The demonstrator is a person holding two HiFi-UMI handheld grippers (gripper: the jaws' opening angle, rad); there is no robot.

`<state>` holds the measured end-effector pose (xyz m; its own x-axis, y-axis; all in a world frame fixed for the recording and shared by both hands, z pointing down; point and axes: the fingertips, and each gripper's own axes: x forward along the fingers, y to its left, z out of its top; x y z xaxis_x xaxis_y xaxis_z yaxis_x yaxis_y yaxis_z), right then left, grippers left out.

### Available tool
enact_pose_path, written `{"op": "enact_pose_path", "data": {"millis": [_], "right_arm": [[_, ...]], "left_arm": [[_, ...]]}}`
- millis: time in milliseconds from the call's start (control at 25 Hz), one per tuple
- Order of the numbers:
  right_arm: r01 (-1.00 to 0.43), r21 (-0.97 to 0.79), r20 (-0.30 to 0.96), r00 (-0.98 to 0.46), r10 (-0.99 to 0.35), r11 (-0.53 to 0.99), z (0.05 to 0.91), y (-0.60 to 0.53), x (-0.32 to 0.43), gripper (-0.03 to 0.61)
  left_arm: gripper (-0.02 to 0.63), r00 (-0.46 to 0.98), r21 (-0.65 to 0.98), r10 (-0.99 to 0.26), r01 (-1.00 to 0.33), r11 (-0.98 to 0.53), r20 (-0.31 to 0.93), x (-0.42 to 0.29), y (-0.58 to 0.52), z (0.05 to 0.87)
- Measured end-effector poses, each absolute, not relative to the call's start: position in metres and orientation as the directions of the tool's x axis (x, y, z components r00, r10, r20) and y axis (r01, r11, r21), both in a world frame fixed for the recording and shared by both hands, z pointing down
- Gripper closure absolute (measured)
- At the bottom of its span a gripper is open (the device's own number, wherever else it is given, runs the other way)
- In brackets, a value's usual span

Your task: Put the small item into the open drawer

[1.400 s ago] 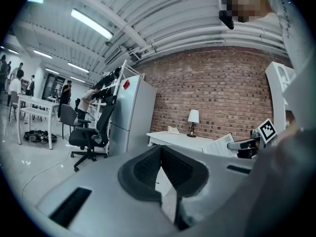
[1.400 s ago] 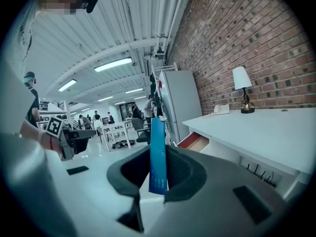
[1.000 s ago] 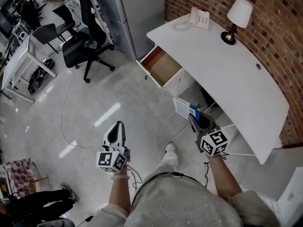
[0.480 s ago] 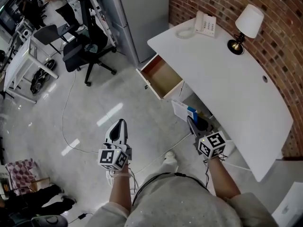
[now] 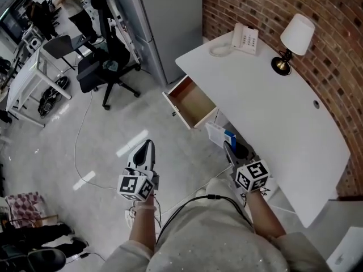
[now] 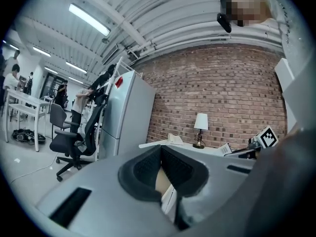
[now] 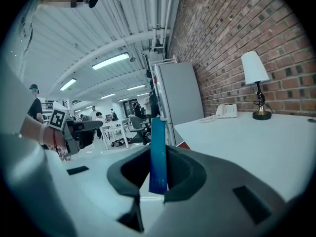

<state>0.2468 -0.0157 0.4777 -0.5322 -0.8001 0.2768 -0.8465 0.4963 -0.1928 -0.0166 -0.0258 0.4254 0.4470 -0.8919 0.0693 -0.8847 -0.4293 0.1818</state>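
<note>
In the left half of the head view we saw a pale, glossy floor (image 5: 102,152) that threw back the ceiling lights. The wall (image 5: 340,50) at the upper right was rough red brick. The desk (image 5: 272,112) top looked white, smooth and matt, and the open drawer (image 5: 191,102) was lined in warm, wood-toned board. The lamp (image 5: 297,34) had a matt pale shade over a shiny brass-like base. The left gripper (image 5: 147,146) and the right gripper (image 7: 159,154) both had smooth, matt grey plastic shells with dark, finely textured pads. The small box (image 7: 158,132) between the right one's pads showed a slick blue card face.
</note>
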Motion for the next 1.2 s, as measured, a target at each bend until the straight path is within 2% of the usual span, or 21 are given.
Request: {"op": "enact_pose_path", "data": {"millis": [640,1200], "right_arm": [[-0.818,-0.171,0.358,-0.571,-0.738,0.550,0.511,-0.094,0.212,0.509],[-0.799,-0.058,0.568,-0.520,-0.638,0.599,0.593,-0.173,0.170,0.511]], "left_arm": [[0.609,0.402,0.203,-0.911,-0.903,-0.378,0.092,-0.033,-0.085,0.447],[0.609,0.399,0.261,-0.902,-0.900,-0.350,0.165,-0.053,-0.167,0.504]]}}
